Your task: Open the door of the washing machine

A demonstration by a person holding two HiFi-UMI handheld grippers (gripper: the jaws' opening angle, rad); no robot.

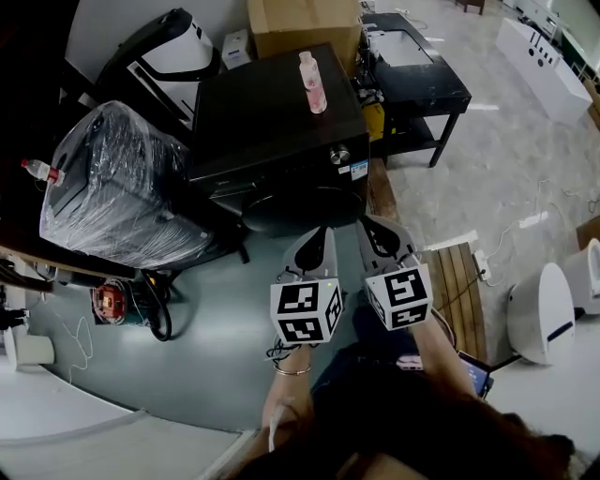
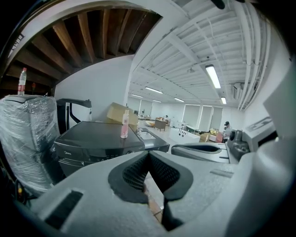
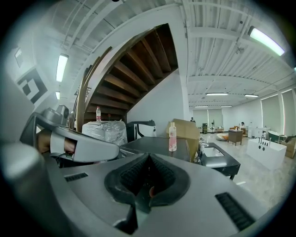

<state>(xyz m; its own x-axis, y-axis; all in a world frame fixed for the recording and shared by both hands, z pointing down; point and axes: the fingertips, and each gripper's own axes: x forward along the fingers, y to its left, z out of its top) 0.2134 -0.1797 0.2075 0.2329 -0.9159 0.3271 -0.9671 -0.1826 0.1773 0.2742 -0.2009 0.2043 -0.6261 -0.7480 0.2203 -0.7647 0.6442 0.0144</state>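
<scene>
While left gripper (image 1: 325, 230) and right gripper (image 1: 367, 221) jaws sit closed, a bottle (image 1: 312, 82) tops the washing machine (image 1: 272, 127).

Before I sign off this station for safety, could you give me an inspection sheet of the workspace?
Surface: grey floor; no worktop.
Job's things: black washing machine, round door closed.
Clutter: pink bottle upright on the machine; plastic-wrapped appliance beside it; cardboard box behind.
Grippers: left gripper and right gripper shut, empty, short of the door.
Cables: black cable looped on the floor; white cable at right.
Surroundings: black table.
</scene>
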